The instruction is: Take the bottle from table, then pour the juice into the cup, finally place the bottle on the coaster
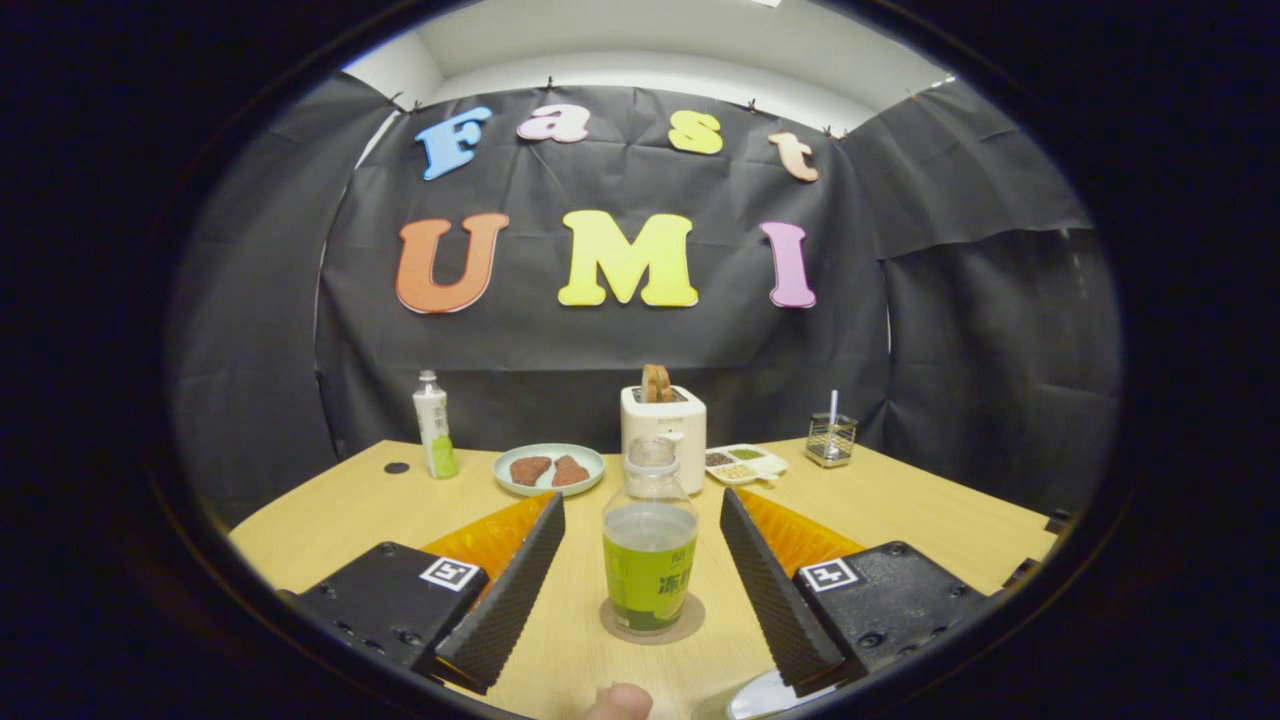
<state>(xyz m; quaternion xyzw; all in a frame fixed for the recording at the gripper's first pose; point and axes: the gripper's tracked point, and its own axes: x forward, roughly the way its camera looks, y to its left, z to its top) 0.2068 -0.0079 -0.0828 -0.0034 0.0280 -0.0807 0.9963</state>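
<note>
gripper (640, 560) sitting with its black ribbed fingers (510, 590) spread apart, touching nothing | clear plastic bottle with green label (649, 550) standing upright between them on the round brown coaster (612, 622) | beyond, a pale green plate (548, 468), white toaster (664, 422) and small white-and-green bottle (434, 424) standing on the light wooden table (330, 510)

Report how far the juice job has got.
Looks near its end: the bottle stands upright on the coaster, partly full. The gripper is open, fingers either side of the bottle without touching. What may be the cup's rim shows by the right finger; its contents can't be seen, so pouring is unconfirmed.
</note>
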